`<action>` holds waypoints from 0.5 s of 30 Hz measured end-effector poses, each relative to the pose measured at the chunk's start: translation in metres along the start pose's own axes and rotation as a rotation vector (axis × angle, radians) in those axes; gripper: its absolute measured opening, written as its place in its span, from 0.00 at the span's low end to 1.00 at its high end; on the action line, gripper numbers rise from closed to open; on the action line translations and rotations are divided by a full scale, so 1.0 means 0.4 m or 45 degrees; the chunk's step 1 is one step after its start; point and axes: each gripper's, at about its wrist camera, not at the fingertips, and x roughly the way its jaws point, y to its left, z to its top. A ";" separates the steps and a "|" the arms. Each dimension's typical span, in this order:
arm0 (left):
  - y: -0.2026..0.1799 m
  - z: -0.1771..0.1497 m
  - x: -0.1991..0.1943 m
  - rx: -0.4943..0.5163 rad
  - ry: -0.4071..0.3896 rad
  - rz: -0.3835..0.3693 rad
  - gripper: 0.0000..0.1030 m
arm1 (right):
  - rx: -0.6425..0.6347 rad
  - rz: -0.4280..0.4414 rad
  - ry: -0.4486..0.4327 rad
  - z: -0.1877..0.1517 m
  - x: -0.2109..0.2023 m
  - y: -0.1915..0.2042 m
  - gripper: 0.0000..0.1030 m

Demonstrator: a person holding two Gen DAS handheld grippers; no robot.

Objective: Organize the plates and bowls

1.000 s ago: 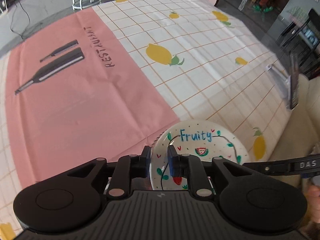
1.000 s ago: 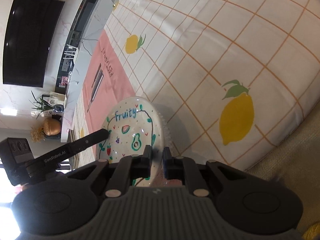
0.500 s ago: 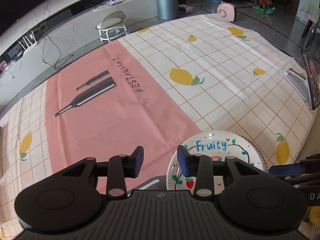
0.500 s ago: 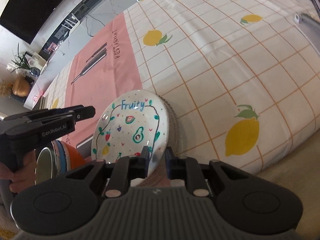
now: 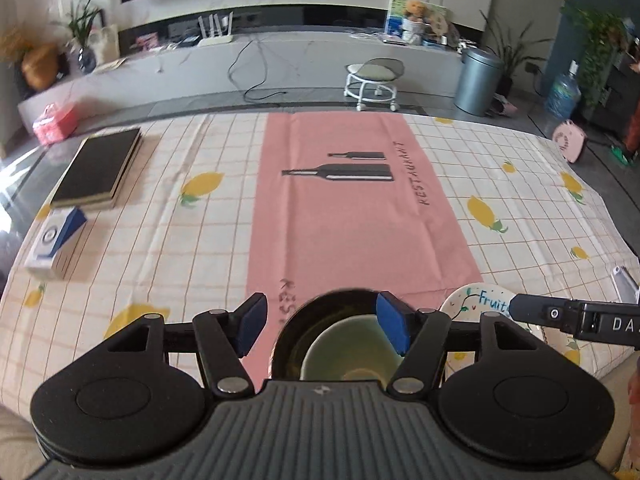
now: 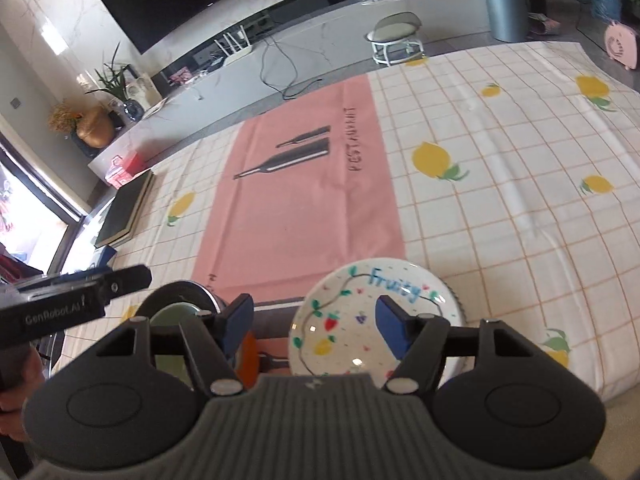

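I am holding my left gripper level above the near edge of the tablecloth, its blue-padded fingers spread wide and gripping nothing; a dark bowl with a pale green inside is sitting on the pink runner directly below the gap between them. My right gripper is hovering just beside it on the right, fingers likewise parted wide and empty, over the white "Fruity" plate, which is lying flat on the cloth at the near edge, next to the bowl. Compared with half a second ago, my right fingers, then pinched on the plate's rim with the plate tilted up, are now standing open with the plate resting flat; my left gripper is now pointing straight across the table, and the bowl is showing beneath it. A black book and a small blue-and-white box are lying at the far left.
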 end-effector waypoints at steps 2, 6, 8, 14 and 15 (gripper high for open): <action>0.032 -0.018 0.001 -0.077 0.020 -0.012 0.72 | -0.008 0.022 0.024 0.004 0.017 0.023 0.67; 0.071 -0.051 0.008 -0.195 0.042 -0.071 0.72 | -0.009 0.060 0.078 -0.003 0.045 0.059 0.67; 0.078 -0.067 0.019 -0.222 0.061 -0.098 0.72 | -0.015 0.065 0.103 -0.005 0.061 0.072 0.68; 0.079 -0.101 0.053 -0.238 0.104 -0.090 0.74 | -0.021 0.067 0.164 -0.017 0.113 0.110 0.68; 0.082 -0.106 0.058 -0.249 0.113 -0.092 0.74 | -0.025 0.063 0.176 -0.018 0.123 0.116 0.68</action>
